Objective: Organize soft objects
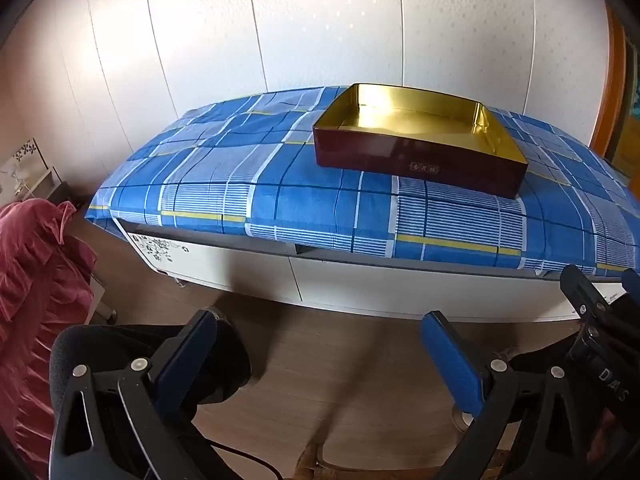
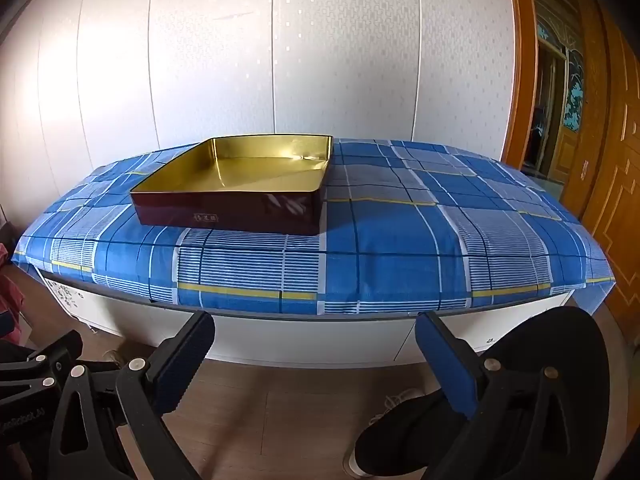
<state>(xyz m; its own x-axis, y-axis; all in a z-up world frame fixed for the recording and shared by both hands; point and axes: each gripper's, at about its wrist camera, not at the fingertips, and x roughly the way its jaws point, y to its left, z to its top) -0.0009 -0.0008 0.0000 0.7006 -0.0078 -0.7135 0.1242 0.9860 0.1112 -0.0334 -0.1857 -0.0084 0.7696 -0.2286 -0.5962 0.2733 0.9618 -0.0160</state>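
A dark red tin box (image 1: 416, 160) (image 2: 228, 216) with a shiny gold inside stands with nothing in it on the blue checked cloth (image 1: 280, 196) (image 2: 400, 248) that covers a low white cabinet. My left gripper (image 1: 320, 344) hangs open over the wooden floor, short of the cabinet's front. In the right wrist view my right gripper (image 2: 316, 344) is open too, level with the cabinet's front edge, nothing between its fingers. No soft object shows on the cloth. A pink ruffled fabric (image 1: 36, 280) lies at the far left of the left wrist view.
The white cabinet front (image 1: 360, 284) (image 2: 304, 340) faces me. A panelled white wall stands behind it. An orange wooden door frame (image 2: 532, 80) rises on the right. A person's black-clad knees (image 1: 120, 356) (image 2: 552, 360) and a white shoe (image 2: 396, 398) sit below the grippers.
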